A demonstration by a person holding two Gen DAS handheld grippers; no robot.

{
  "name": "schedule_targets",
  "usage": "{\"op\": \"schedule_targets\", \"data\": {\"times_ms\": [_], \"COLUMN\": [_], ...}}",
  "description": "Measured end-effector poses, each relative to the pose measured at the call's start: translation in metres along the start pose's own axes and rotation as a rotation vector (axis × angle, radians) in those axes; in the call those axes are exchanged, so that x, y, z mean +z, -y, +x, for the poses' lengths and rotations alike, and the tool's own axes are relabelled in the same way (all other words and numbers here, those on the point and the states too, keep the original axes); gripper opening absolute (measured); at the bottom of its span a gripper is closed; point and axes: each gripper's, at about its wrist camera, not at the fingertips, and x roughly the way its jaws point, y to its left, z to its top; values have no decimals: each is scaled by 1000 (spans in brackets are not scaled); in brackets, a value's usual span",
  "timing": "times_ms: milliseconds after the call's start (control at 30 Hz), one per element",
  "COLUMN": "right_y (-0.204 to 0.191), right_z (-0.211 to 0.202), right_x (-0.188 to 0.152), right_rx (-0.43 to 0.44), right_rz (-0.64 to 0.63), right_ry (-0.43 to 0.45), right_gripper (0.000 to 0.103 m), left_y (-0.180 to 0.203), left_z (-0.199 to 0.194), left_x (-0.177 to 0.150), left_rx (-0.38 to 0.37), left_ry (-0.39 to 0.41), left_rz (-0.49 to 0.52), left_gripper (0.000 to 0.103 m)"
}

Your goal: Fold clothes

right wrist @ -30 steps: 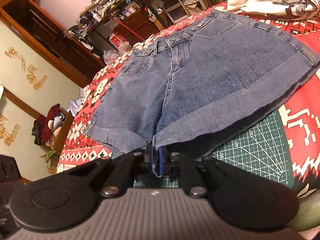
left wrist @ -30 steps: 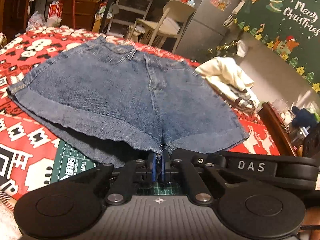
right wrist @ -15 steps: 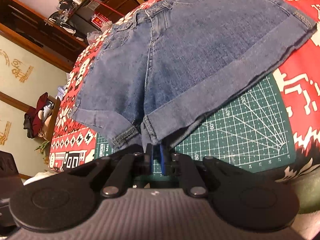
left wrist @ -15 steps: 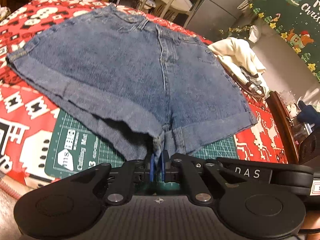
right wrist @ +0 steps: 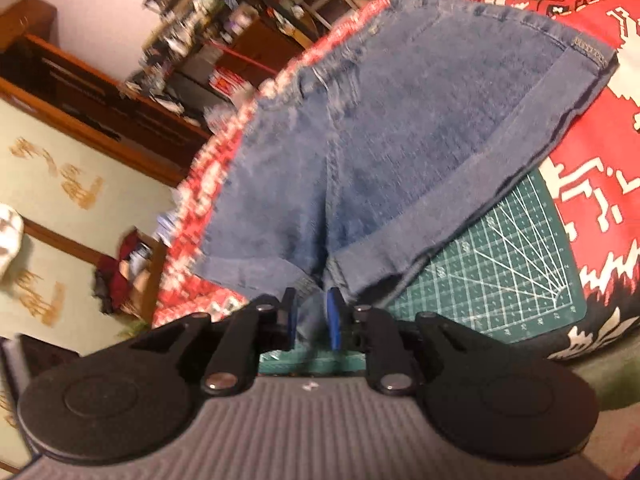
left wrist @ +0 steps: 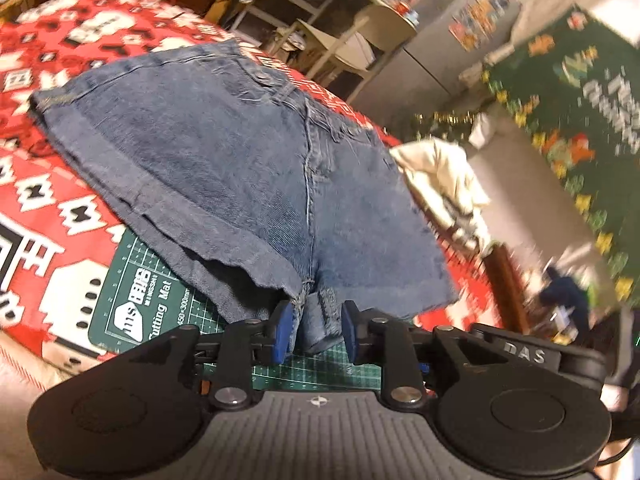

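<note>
Blue denim shorts (left wrist: 240,168) (right wrist: 400,152) lie flat on the table with the waistband at the far side and the cuffed leg hems towards me. Both grippers sit at the crotch, side by side. My left gripper (left wrist: 315,330) has its jaws opening, and a small fold of the hem stands loose between the blue pads (left wrist: 282,332). My right gripper (right wrist: 312,320) is opening too, with denim from the crotch still between its pads (right wrist: 334,318). The right gripper's black body (left wrist: 524,356) shows at the right of the left wrist view.
A green cutting mat (left wrist: 136,300) (right wrist: 500,264) lies under the near hems on a red and white patterned cloth (left wrist: 48,200). A cream garment (left wrist: 444,176) is heaped at the table's right edge. Chair (left wrist: 352,40), shelves and a Christmas banner (left wrist: 580,100) stand beyond.
Both pairs of jaws were pinched shut on the crotch hem and have now parted. The hem has sunk onto the mat. Both views have rolled and shifted.
</note>
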Motion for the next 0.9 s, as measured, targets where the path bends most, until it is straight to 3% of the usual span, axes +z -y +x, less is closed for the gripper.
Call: {"op": "schedule_targets", "data": {"times_ms": [67,167,300,367,500,633,767,833,900], "right_y": [-1,-2,0,2,5,4,5,5,2], "right_z": [0,9,21,22,25,31,31,32,34], "right_x": [3,5,8,10,13,15,16,17,17], "right_rx": [11,-2,-21,-17,-4,-10,-10,-6,-2], "right_rz": [-8,-23,-25,-11,11,16,25,23,7], "right_ry": [15,6,-8,-4,3,1,13,15,19], "right_gripper": [25,25,25,25,25,25,25,25,25], "left_y": [-5,-13,-30,-37,-38,-49,-54,-51,-49], "left_z": [-4,-3,15,21,26,35,40,38,37], "left_x": [8,30,54,55,51,44,41,41,41], "left_rx": [-22,16,62,49,50,51,37,35,42], "left_ry": [9,15,-63,-111,-117,-127,-87,-58,-32], "left_rz": [-54,-124,-249,-323,-355,-434,-459,-444,-424], "left_gripper": [29,36,36,36,51,51,44,35,18]}}
